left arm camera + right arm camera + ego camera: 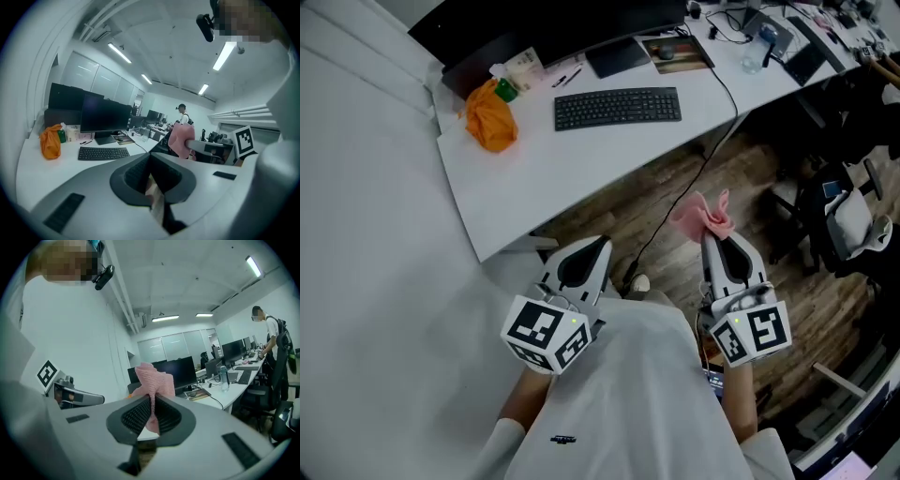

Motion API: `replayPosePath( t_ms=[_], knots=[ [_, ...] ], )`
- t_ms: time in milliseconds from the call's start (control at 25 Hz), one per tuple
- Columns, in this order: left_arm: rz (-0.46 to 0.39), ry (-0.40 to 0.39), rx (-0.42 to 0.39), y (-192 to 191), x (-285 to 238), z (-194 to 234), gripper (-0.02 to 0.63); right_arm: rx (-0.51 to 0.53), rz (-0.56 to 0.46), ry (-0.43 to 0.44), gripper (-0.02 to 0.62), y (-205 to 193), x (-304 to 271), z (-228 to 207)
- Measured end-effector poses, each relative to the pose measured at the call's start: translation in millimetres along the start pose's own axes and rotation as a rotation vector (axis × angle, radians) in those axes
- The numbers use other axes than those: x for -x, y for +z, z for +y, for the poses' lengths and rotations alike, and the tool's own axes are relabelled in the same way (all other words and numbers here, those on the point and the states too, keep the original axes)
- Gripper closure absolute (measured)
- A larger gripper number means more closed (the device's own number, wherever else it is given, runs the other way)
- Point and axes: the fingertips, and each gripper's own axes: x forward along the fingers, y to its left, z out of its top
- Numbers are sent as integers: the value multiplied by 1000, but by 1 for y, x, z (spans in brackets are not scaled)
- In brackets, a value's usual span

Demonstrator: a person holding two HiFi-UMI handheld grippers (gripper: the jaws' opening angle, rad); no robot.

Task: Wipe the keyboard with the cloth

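Pink cloth (703,217) sticks up in a bunch from the tip of the right tongs (713,236) in the head view. It is pinched tight and hangs over the floor, short of the desk (534,178). The keyboard (617,107) lies well ahead of both tongs, nearer the line of the left tongs (598,246), with an orange bag (490,117) further out to their left. The step, I judge, is carrying the cloth in. Reach forward and left, then tip the tongs down so the loose bunch, not the hard tips, meets the keys.

Left gripper view: those jaws are pressed together on nothing, and the keyboard sits ahead to their left. They could hold its near edge still.

Right gripper view: the ribbed pads clamp the cloth's lower fold, with most of it free above. Hold that squeeze and sweep lightly along the rows.
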Motion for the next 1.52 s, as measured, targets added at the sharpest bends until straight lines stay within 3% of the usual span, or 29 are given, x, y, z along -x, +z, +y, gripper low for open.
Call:
replayPosePath(
  t_ms=[480,800,1080,1520],
  knots=[
    [-2,-10,-17,-5,-10,-14,588,-28,-53,-6,575,2,14,-9],
    [39,-4,2,-11,-22,-11,588,-52,-5,-16,565,-11,7,-24],
    [55,-28,39,-5,-57,19,588,-30,36,-52,566,-8,-35,-44],
    [77,-97,67,45,-144,96,588,6,87,-96,565,8,-141,-80]
  ],
)
